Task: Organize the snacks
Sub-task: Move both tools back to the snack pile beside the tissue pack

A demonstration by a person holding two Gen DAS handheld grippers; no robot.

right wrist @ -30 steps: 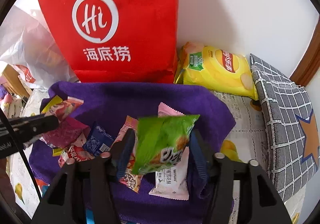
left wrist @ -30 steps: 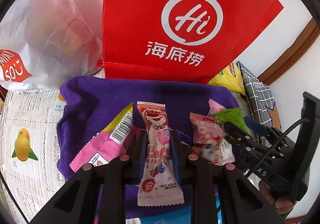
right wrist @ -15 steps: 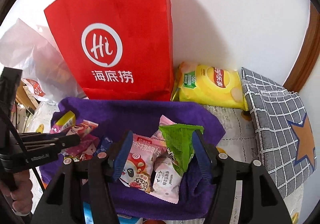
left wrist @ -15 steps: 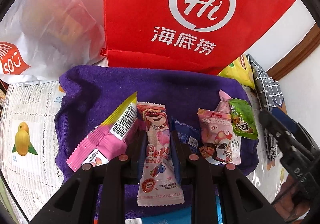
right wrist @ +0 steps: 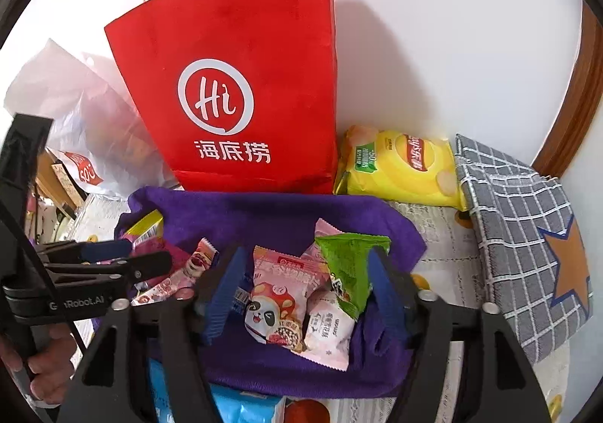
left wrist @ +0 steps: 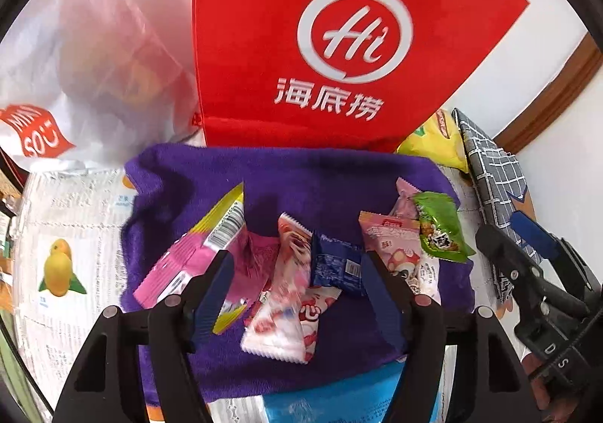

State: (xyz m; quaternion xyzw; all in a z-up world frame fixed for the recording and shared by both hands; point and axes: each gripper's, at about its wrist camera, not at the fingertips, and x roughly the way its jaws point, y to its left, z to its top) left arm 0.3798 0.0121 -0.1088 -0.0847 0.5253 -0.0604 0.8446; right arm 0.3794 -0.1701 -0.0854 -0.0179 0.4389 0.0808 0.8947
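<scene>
Nearest in the left wrist view, the left tongs [left wrist: 292,287] stand spread, their jaws having just been opening; the pink bear-print packet [left wrist: 284,304] lies loose between them on the purple towel [left wrist: 301,181], no pad pressing on it. It looks a little blurred, so it may not have settled yet. In the right wrist view the right tongs [right wrist: 303,291] are spread as well, jaws just opened further, with the green packet [right wrist: 348,268] lying free between them, propped on the panda packet [right wrist: 277,304] and a pale pink packet [right wrist: 329,328].

The step in hand reads as letting go and drawing clear. To do it well, I judge each pair of tongs should lift straight away from the towel with jaws kept wide, so no pad drags a wrapper along; the green packet leans on its neighbours and could slide if nudged. The small blue packet [left wrist: 337,264] sits just beside the left tongs' right finger, so that side needs the most care.

Left on the towel lies the pink and yellow packet [left wrist: 196,253]. Farther back stand the red paper bag [right wrist: 241,91] and, to its right, the yellow crisp bag [right wrist: 399,166]; to its left, a white plastic bag [left wrist: 86,83]
</scene>
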